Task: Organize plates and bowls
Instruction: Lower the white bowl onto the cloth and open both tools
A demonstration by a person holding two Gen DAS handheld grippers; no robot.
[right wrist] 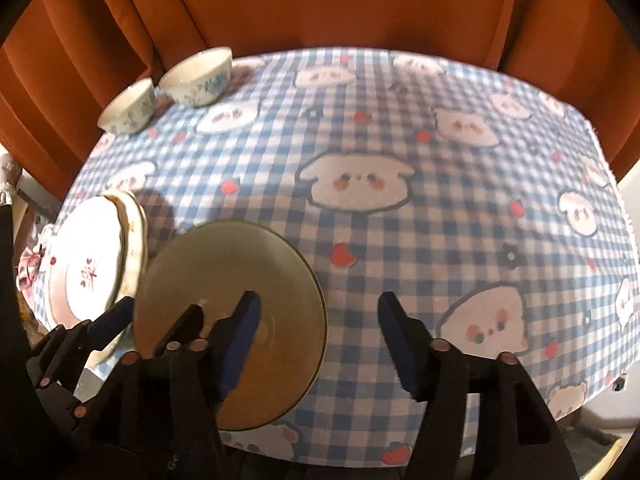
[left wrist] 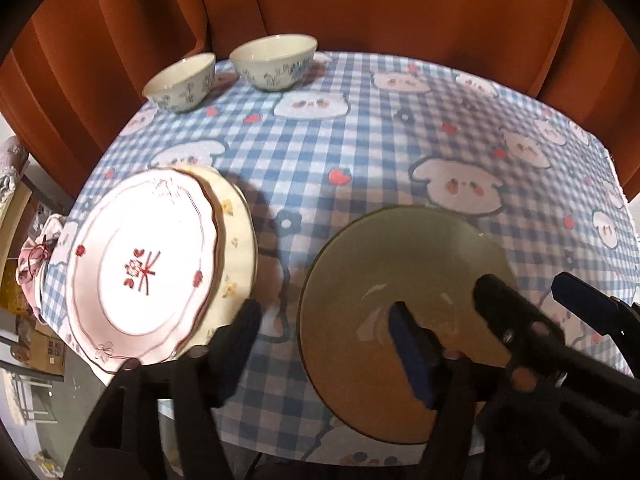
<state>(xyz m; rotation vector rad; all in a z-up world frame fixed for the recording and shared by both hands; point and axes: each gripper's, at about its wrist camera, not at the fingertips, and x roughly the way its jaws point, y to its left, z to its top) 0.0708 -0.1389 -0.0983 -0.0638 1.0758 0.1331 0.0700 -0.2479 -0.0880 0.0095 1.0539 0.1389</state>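
Note:
An olive-green plate (left wrist: pixel 404 264) lies at the table's near edge; it also shows in the right wrist view (right wrist: pixel 224 264). A pink floral plate (left wrist: pixel 148 264) lies on a cream plate (left wrist: pixel 236 216) at the left, also seen in the right wrist view (right wrist: pixel 88 264). Two green patterned bowls, a small one (left wrist: pixel 182 82) and a larger one (left wrist: pixel 274 62), stand at the far left. My left gripper (left wrist: pixel 326 326) is open, one finger over the green plate, the other by the stacked plates. My right gripper (right wrist: pixel 318 332) is open, straddling the green plate's right rim.
The table wears a blue checked cloth with cartoon animals (right wrist: pixel 400 152). An orange curtain (left wrist: pixel 360 8) hangs close behind it. Boxes and clutter (left wrist: pixel 28 320) sit on the floor left of the table.

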